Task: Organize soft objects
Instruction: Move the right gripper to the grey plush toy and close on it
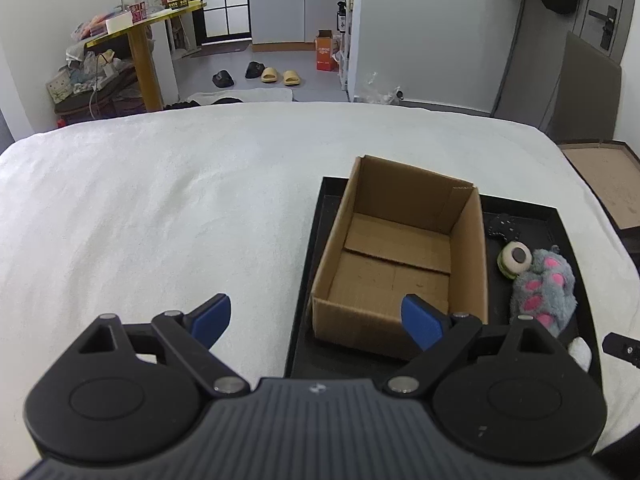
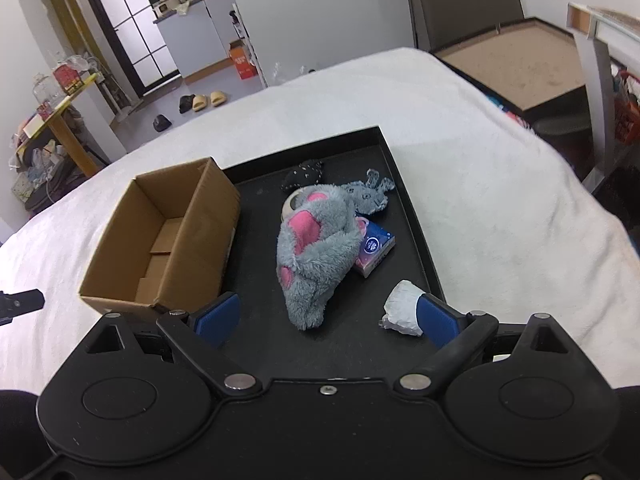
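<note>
In the left wrist view, the left gripper (image 1: pixel 316 322) was held above a white bedspread (image 1: pixel 160 208), its blue-padded jaws spread wide with nothing between them. One blue pad was seen over the bedspread, the other in front of the near wall of an open cardboard box (image 1: pixel 400 256). The box was set upright on the left part of a black tray (image 1: pixel 308 300) lying on the bed, and nothing could be seen inside it. To the right of the box, on the tray, a grey plush toy with pink spots (image 1: pixel 544 292) was laid, with a round cream and green item (image 1: pixel 515 259) touching its far end and a small black fabric piece (image 1: pixel 503 227) just beyond. A white scrap (image 1: pixel 580 354) was partly seen at the tray's near right corner.

In the right wrist view, the right gripper (image 2: pixel 328 316) was held over the near edge of the black tray (image 2: pixel 404 200), its jaws likewise wide apart and empty. The grey plush toy (image 2: pixel 316 252) was seen lying in the middle of the tray between the spread jaws' lines, well clear of both pads. A blue tissue packet (image 2: pixel 374 250) was touching its right side, and a smaller grey fabric toy (image 2: pixel 370 196) and the black fabric piece (image 2: pixel 304 174) were lying behind it. A crumpled white tissue (image 2: pixel 402 306) was lying just beside the right blue pad. The cardboard box (image 2: pixel 168 240) was standing on the tray's left side, apart from the toy.
</note>
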Demonstrator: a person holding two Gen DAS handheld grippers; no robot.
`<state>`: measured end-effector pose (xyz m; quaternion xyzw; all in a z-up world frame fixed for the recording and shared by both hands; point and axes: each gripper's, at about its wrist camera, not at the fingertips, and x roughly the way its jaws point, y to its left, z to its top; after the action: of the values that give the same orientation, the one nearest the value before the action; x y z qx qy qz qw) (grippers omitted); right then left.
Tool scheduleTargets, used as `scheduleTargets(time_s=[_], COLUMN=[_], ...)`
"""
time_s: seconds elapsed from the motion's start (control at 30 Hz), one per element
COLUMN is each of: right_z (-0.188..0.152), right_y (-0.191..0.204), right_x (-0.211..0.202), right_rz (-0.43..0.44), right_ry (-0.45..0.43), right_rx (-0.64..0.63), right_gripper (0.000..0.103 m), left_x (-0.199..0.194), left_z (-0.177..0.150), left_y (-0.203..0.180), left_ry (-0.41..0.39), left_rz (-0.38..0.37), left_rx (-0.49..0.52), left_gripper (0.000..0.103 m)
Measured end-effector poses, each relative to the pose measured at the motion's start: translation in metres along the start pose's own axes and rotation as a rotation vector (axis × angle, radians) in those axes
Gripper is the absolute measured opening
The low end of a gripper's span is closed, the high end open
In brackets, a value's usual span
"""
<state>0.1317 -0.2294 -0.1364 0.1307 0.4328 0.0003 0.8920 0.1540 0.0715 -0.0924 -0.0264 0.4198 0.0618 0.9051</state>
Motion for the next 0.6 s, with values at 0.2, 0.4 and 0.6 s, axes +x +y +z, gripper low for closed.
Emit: scheduleTargets(time_s=[0.2,0.4,0.6], right_z=[0.006,0.008,0.014], right_y=[-0.001,0.008,0.016], right_x=[0.027,0.058,0.087], right_rz=[0.006,-0.012,-0.022], right_ry=[0.007,0.032,0.067], right_rx=[0.016,-0.036,-0.058], right_gripper=[0.094,0.090,0.082], left_x=[0.032,0.058,0.075], left_z=[0.004,0.011,0.009], left_y=[-0.009,-0.013,-0.009], left_ry=[0.028,0.080,0.135], left_rz=[0.074,0.095,0.084], left_rx=[-0.010,-0.010,-0.034], left_gripper=[0.087,0.081,0.075])
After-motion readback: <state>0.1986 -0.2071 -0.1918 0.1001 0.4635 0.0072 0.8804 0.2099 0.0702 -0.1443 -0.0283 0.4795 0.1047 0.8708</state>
